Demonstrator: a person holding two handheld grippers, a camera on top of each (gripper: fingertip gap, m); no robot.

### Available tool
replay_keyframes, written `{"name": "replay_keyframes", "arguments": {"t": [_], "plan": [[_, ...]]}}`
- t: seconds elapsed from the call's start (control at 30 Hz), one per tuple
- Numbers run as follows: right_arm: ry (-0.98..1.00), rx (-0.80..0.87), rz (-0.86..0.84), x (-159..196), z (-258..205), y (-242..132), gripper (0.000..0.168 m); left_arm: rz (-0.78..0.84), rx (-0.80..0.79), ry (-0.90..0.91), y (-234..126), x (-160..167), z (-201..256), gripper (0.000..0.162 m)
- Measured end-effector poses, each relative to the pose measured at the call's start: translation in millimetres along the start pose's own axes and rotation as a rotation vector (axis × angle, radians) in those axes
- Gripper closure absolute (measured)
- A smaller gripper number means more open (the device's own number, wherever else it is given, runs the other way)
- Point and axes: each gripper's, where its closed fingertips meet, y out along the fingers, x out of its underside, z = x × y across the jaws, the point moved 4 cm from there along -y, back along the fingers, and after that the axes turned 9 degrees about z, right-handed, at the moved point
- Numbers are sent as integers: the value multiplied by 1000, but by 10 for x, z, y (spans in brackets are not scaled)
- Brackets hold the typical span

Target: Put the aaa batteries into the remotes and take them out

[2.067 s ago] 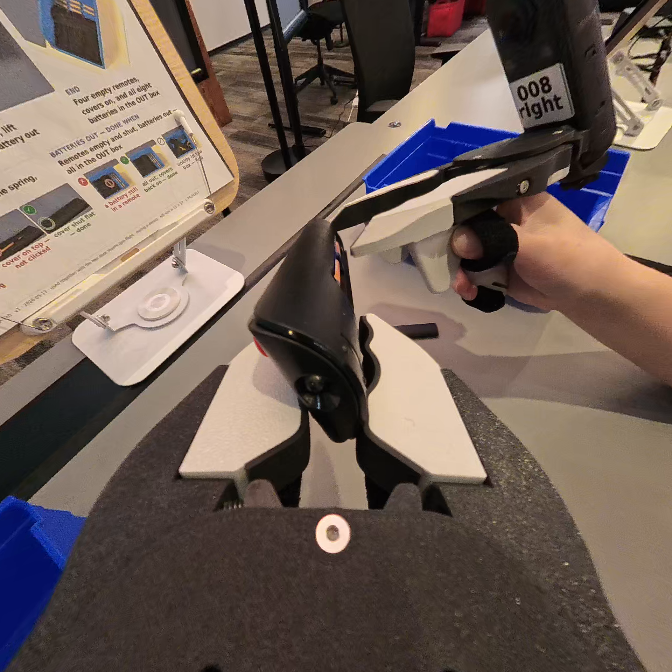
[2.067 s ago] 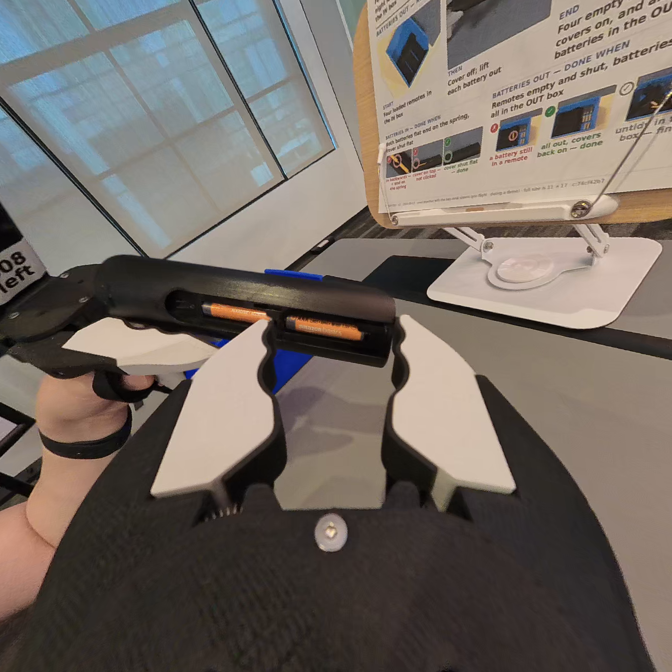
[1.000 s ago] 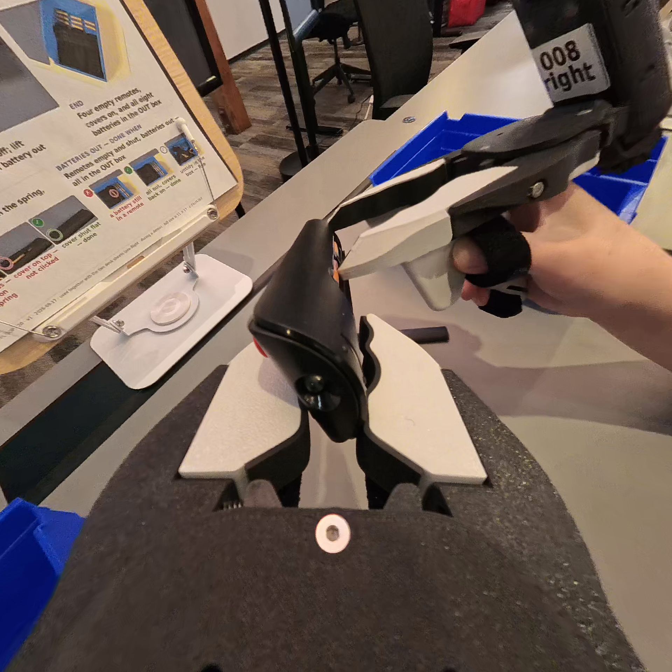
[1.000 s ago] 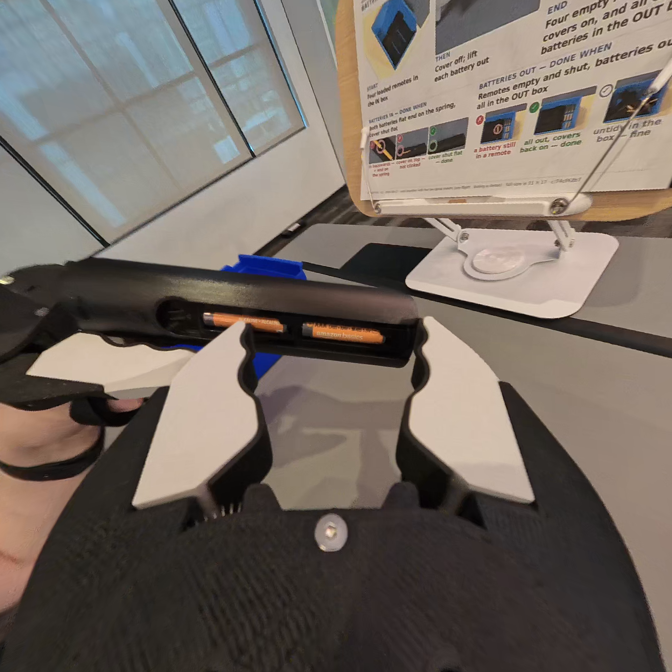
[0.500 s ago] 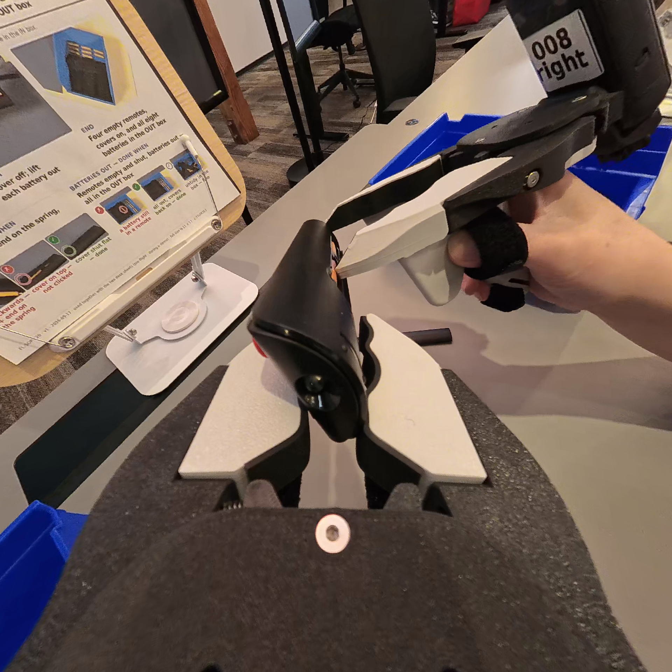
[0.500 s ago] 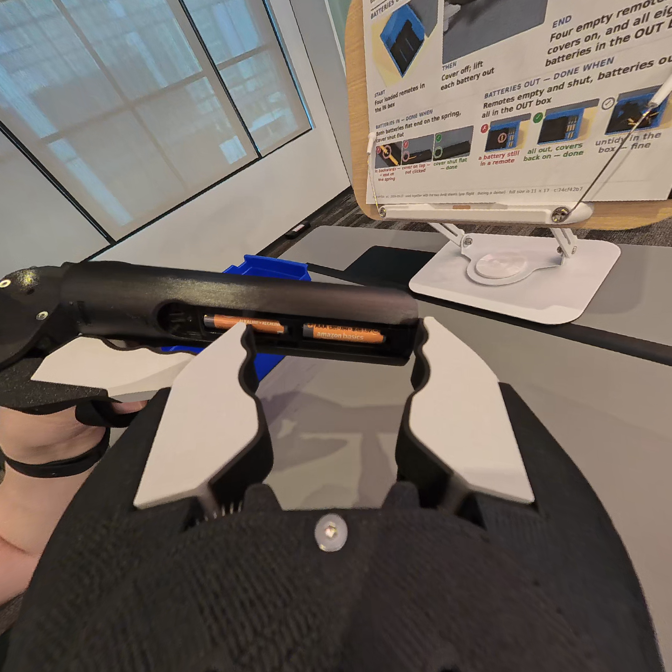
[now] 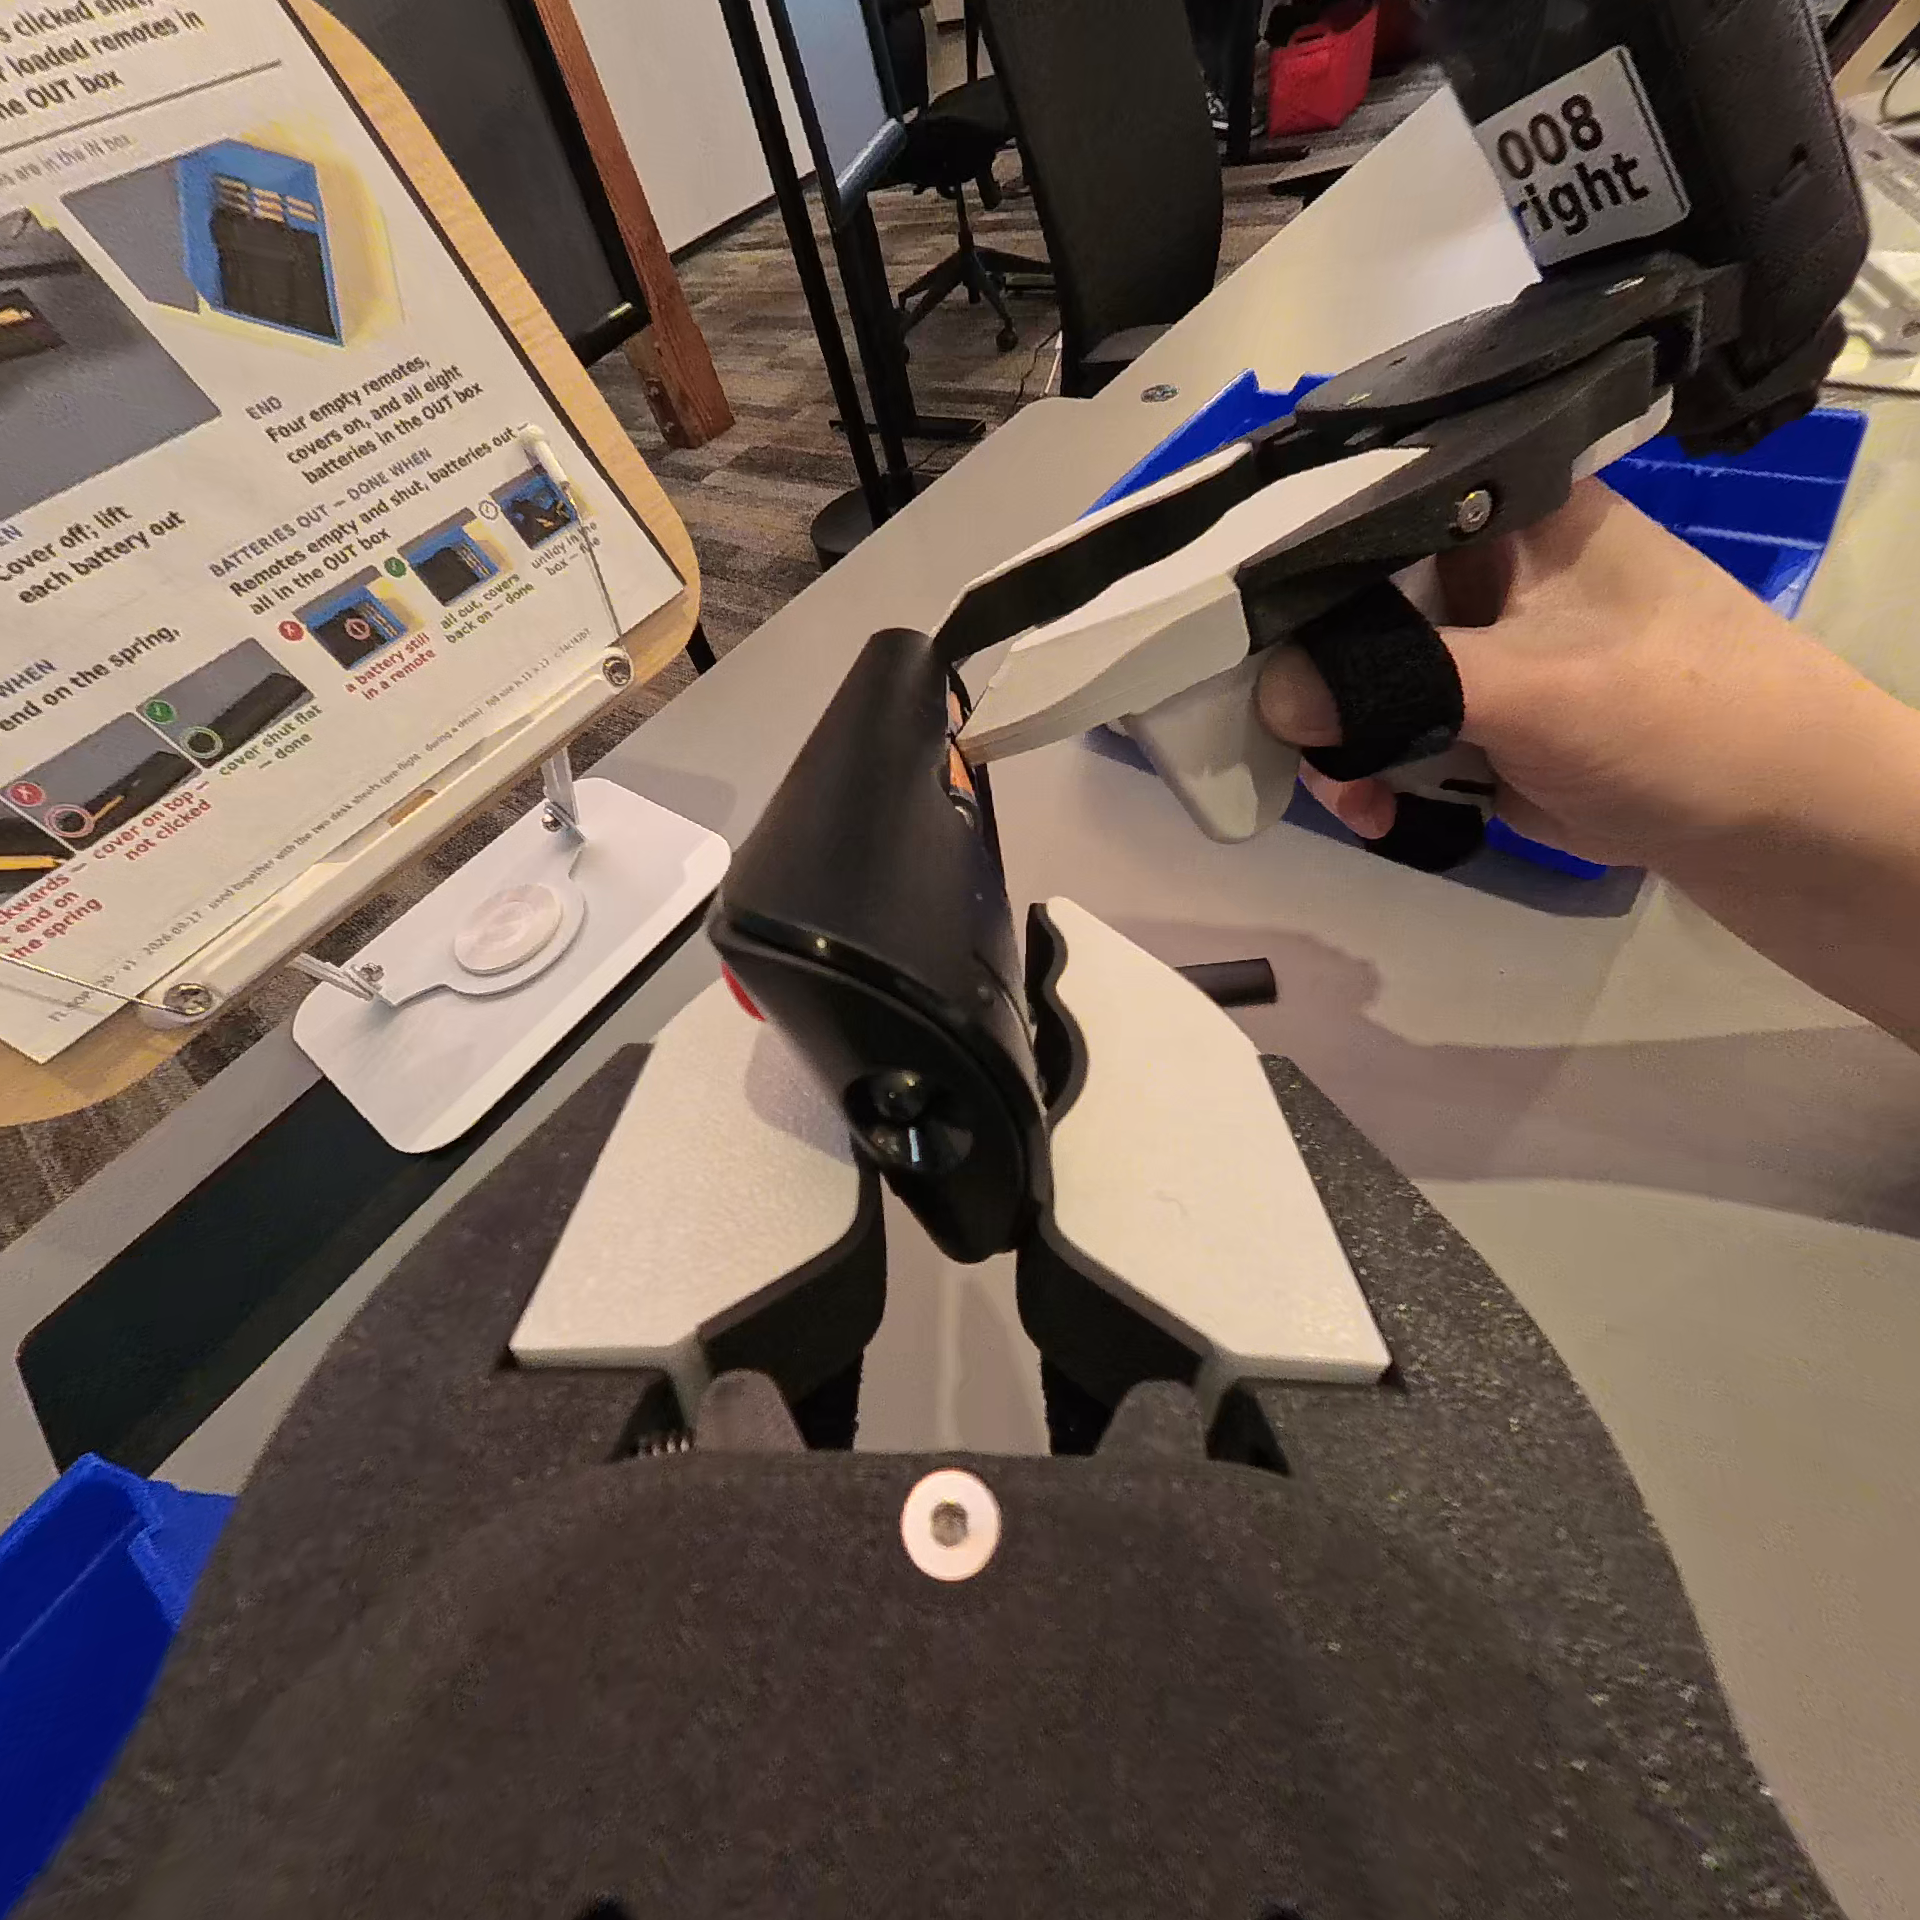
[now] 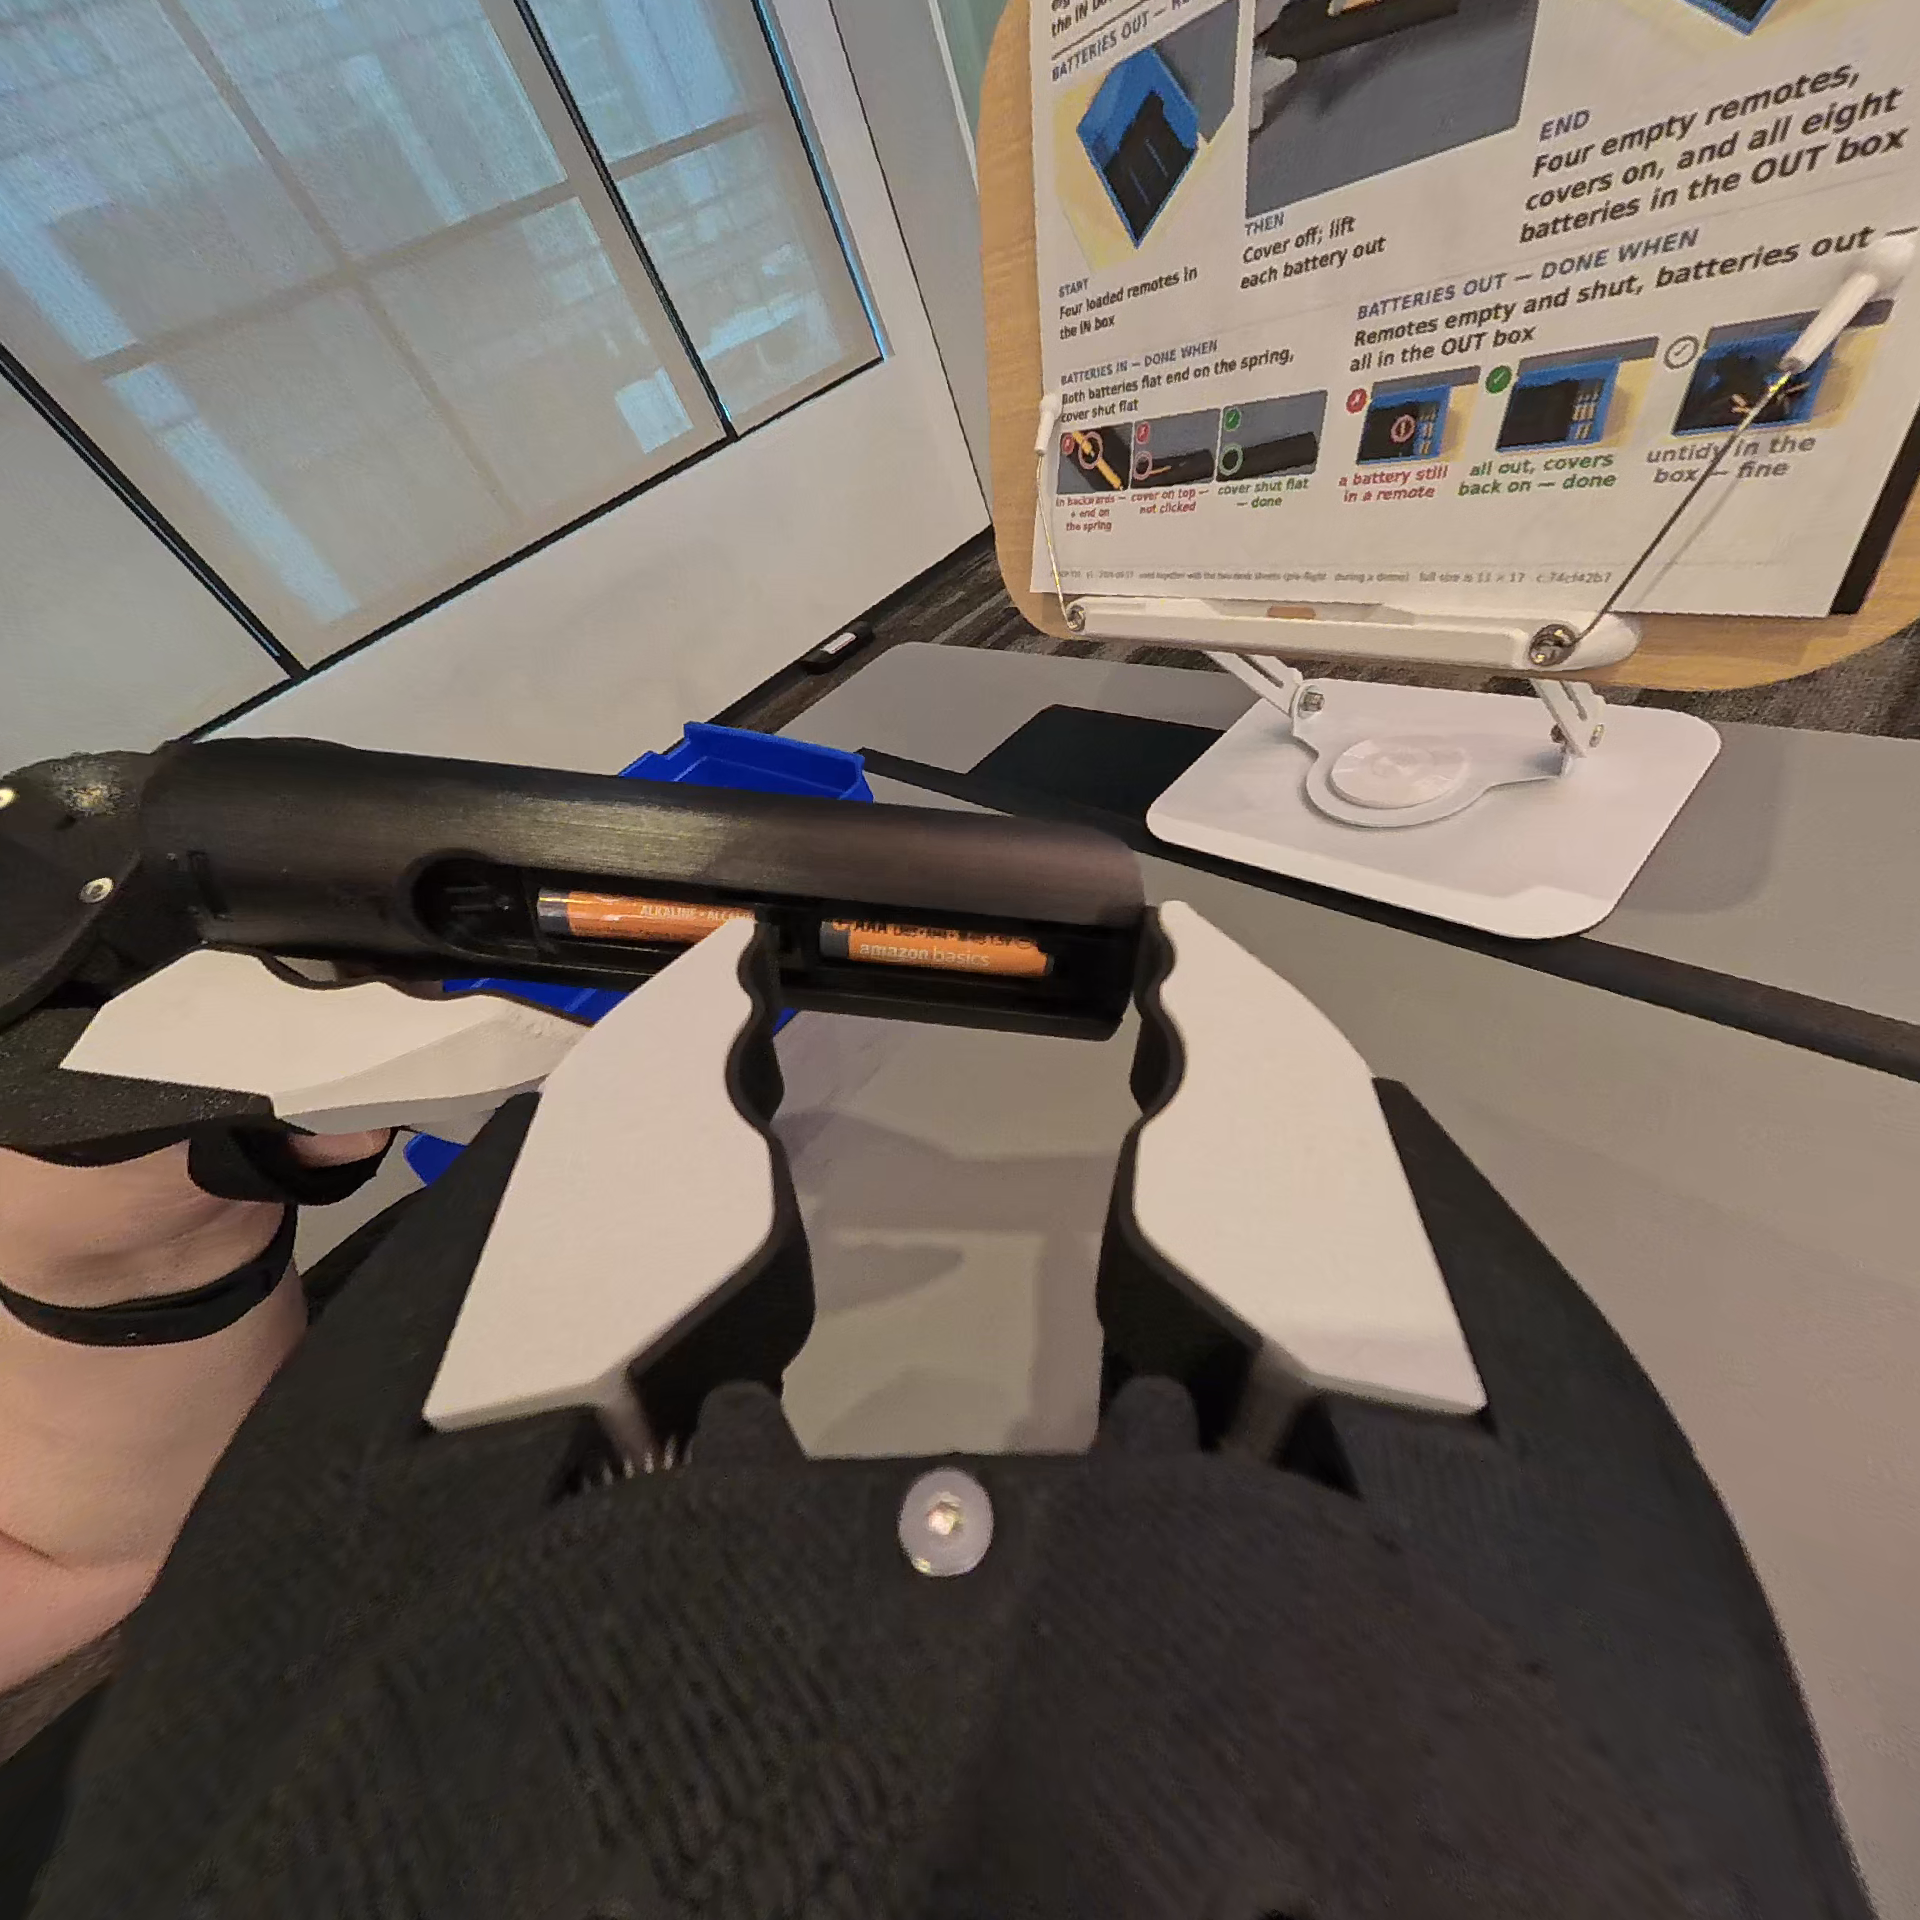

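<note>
Left gripper (image 7: 951, 1049) clenched on black remote (image 7: 883, 935), held clear of grey table (image 7: 1558, 1299), open bay facing right gripper (image 8: 951, 956); right gripper's jaws parted, empty, tips at the bay rim; two orange batteries (image 8: 935, 951) seated end to end in the bay; black cover (image 7: 1231, 980) lies on table just beyond; blue bin (image 7: 1745, 499) far right; judgement: remote light, rigid, smooth shell, may twist in a narrow clamp; batteries small, hard, slick, spring-loaded; pinch each mid-barrel, lift the free end first
</note>
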Motion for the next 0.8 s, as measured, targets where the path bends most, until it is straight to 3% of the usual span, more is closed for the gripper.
{"name": "replay_keyframes", "arguments": {"t": [0.2,0.3,0.43,0.8], "plan": [[47,-52,28,-9,-11,20,100,-1,-13,10,-13,-4,-36,136],[172,-131,62,-46,-104,32,68,5,-10,-33,-6,17,-69,136],[68,-44,-12,56,-152,98,47,-20,-29,-3,62,68,-24,136],[50,-22,-1,48,-128,92,57,-24,-50,35,48,41,7,136]]}}
